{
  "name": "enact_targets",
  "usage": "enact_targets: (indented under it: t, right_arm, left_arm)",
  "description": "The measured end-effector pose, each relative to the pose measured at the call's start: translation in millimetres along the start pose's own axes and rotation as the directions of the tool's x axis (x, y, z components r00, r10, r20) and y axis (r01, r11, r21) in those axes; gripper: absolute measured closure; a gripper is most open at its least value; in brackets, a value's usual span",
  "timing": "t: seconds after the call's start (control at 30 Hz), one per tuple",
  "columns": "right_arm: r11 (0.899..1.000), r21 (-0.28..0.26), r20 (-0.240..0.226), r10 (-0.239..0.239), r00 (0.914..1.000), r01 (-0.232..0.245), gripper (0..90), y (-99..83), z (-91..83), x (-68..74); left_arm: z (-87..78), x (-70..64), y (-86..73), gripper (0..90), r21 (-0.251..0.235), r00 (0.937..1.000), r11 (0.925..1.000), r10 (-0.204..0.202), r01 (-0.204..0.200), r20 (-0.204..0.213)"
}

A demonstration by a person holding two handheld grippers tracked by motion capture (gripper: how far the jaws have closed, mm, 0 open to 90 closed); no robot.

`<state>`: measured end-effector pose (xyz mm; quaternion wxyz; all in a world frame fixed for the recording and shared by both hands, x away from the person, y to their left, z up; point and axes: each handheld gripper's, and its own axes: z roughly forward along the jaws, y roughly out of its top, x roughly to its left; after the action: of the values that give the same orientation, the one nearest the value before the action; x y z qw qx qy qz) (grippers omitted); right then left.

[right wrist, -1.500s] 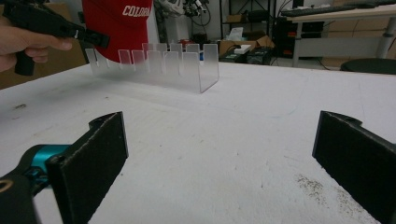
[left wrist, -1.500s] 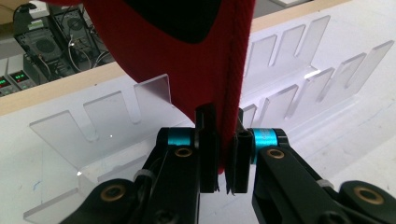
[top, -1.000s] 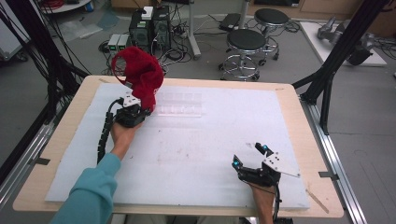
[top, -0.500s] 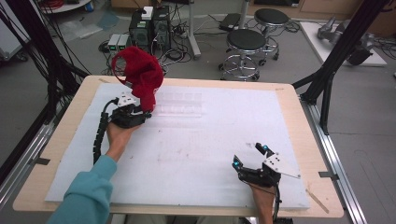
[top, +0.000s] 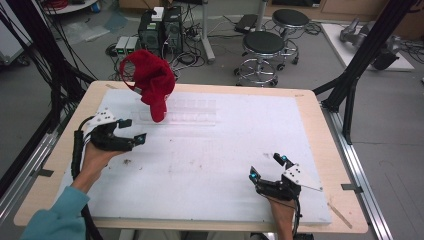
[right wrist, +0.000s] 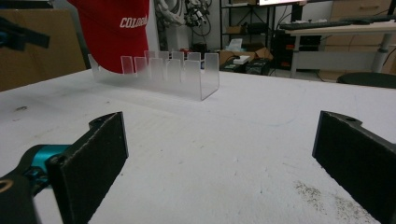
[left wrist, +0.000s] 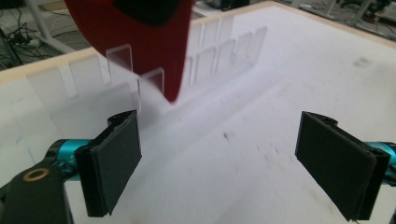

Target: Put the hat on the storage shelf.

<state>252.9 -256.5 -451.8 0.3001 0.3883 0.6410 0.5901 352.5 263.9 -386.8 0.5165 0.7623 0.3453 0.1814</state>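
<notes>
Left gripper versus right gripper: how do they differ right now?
The left gripper sits near the red cap and clear rack; the right gripper rests at the near right of the table, far from both. The left points right, the right points away. Both are open and empty.

Wooden table (top: 320,107) — white sheet (top: 240,150) — clear rack (top: 190,111)

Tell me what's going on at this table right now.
A person holds a hand-held gripper in each hand over a white-covered table. A red baseball cap sits propped in a clear plastic slotted rack near the far edge. The left hand-held gripper is open, just short of the cap and touching nothing. The right hand-held gripper is open too, low over the near right part of the table, pointed toward the rack.
</notes>
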Motion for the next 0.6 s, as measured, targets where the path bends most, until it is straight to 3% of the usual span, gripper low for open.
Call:
enact_targets:
  t: [0.03, 0.1, 0.13, 0.17, 0.2, 0.37, 0.6]
  right_arm:
    - [1.000, 0.000, 0.002, 0.000, 1.0000, 0.000, 2.2, 0.1, 0.0, 0.3]
    - [1.000, 0.003, -0.001, 0.004, 1.0000, -0.004, 2.2, 0.1, -0.1, 0.8]
    - [1.000, 0.002, 0.000, 0.002, 1.0000, -0.002, 2.1, 0.1, 0.2, 0.5]
    - [1.000, 0.002, 0.000, 0.002, 1.0000, -0.002, 2.2, 0.1, 0.3, 0.4]
    - [1.000, 0.002, 0.000, 0.002, 1.0000, -0.002, 2.2, 0.1, 0.3, 0.4]
    - [1.000, 0.007, 0.006, 0.002, 1.0000, -0.002, 2.1, 0.2, 0.4, 1.4]
    - [1.000, 0.004, 0.022, -0.013, 0.9997, 0.013, 2.1, -0.1, 0.1, 3.1]
  left_arm:
    - [-13.1, -3.3, -14.0, 14.7, -0.012, 0.9996, 0.9996, 0.025, -0.025, 0.016]
    - [-20.5, -5.5, -21.1, 14.7, -0.021, 0.9993, 0.9992, 0.035, -0.034, 0.016]
    - [-34.3, -8.2, -36.8, 14.7, -0.066, 0.9983, 0.9963, 0.055, -0.054, 0.018]
    - [-40.4, -8.7, -44.4, 14.7, -0.081, 0.9982, 0.9951, 0.058, -0.056, 0.017]
    - [-40.4, -8.7, -44.4, 14.7, -0.081, 0.9982, 0.9951, 0.058, -0.056, 0.017]
    - [-60.2, -10.6, -78.6, 14.7, -0.194, 0.9973, 0.9786, 0.073, -0.069, 0.013]
    - [-61.2, -12.8, -91.2, 14.7, -0.201, 0.9977, 0.9773, 0.067, -0.068, -0.011]
